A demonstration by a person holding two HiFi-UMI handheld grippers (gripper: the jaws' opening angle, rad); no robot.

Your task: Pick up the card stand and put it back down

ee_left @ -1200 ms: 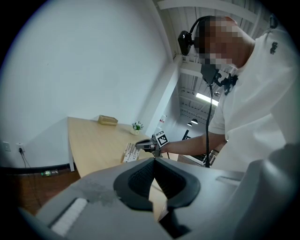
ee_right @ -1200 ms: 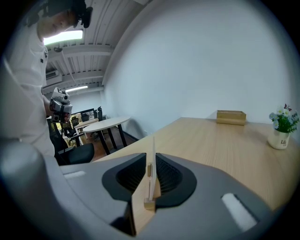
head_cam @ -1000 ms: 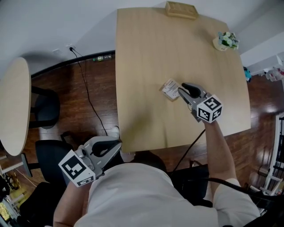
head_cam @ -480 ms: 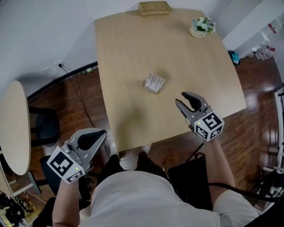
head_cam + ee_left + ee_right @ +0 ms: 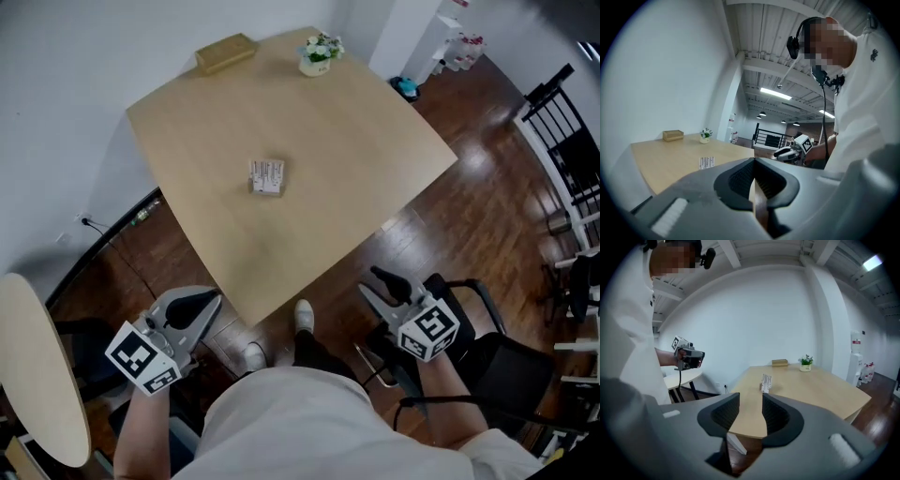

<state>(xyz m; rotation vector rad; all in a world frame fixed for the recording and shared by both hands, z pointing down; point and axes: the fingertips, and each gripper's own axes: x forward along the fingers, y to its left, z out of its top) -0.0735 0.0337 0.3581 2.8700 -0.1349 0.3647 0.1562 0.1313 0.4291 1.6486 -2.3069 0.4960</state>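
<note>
The card stand (image 5: 267, 176), a small white holder with printed cards, stands by itself on the light wooden table (image 5: 356, 131). It also shows far off in the left gripper view (image 5: 707, 162) and the right gripper view (image 5: 766, 382). My right gripper (image 5: 371, 283) hovers off the table's near edge above the floor, its jaws opening with nothing between them (image 5: 751, 411). My left gripper (image 5: 202, 302) is held low by the table's near corner, pads together and empty (image 5: 753, 173). Both grippers are well short of the card stand.
A wooden box (image 5: 225, 52) and a small flower pot (image 5: 319, 54) sit at the table's far edge. A round side table (image 5: 37, 375) is at the left, a black chair (image 5: 487, 347) under my right arm, another chair (image 5: 572, 141) at the right.
My right gripper has pulled back from the card stand to beyond the table's edge, and its jaws have widened. The card stand stays on the table. The head view has swung round.
</note>
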